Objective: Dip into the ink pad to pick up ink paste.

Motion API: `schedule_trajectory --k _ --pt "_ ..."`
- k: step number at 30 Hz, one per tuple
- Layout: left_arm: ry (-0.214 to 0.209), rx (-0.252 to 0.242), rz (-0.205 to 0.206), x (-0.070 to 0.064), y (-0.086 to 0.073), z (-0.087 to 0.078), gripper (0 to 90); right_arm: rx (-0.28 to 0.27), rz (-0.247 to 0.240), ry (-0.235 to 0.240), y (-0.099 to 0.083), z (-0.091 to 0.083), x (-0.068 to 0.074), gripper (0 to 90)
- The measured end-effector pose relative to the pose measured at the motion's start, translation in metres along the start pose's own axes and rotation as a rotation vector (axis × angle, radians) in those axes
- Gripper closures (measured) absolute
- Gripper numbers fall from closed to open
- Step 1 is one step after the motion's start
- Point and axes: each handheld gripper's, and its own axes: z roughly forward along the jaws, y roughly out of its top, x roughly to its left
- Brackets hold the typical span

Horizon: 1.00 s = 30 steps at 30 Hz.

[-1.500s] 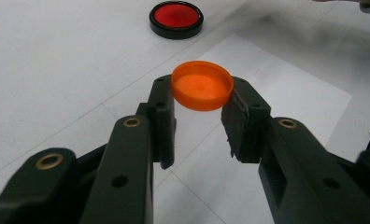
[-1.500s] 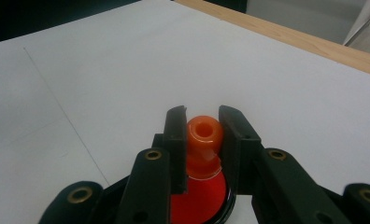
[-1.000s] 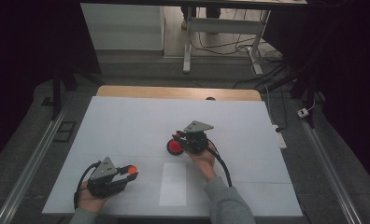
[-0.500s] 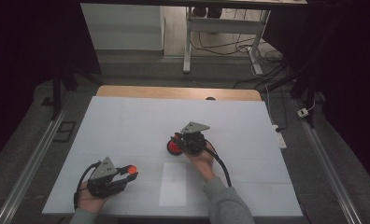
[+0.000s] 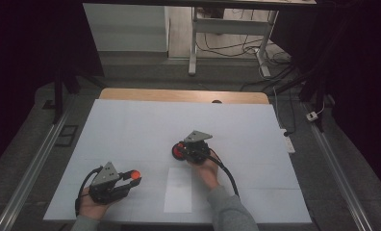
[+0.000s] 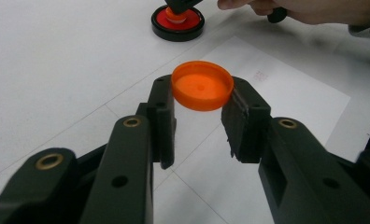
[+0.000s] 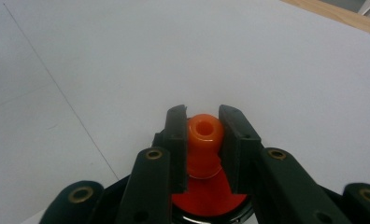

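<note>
Two grippers work over one wide white table, whose far edge shows a strip of bare wood with a small dark spot at its middle. Thin lines cross the white surface, and a pale paper sheet lies flat near the near edge, between the two hands, with nothing resting on it. The right gripper sits near the middle of the surface, just beyond the paper's far end, held by a hand in a grey sleeve with a black cable trailing back toward the near edge. In the right gripper view its jaws are closed on the orange spout, one jaw pressed to each side, the hollow top facing up between them. That spout rises from a red disc with a black rim, which lies flat on the table under the gripper; the jaws hide most of it from above. The left gripper is near the near left corner, well apart from the disc, pointing toward the paper. Its jaws clamp a small orange cap by its rim, open side up and tilted slightly, held clear of the surface.
</note>
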Motion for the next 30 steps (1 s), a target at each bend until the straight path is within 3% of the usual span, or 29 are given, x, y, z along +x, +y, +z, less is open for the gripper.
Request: schedule_trajectory --k 25,28,30 --pt "0.003 0.001 -0.004 0.001 -0.001 -0.001 65.3 -0.008 0.025 0.006 -0.001 0.000 -0.001 73.1" --pt "0.005 0.000 -0.006 0.001 -0.001 -0.001 65.3 -0.008 0.046 0.027 0.001 -0.001 -0.005 72.8" --pt "0.005 0.000 -0.008 0.002 -0.001 -0.001 65.3 -0.088 0.116 0.043 0.003 -0.010 -0.010 72.8"
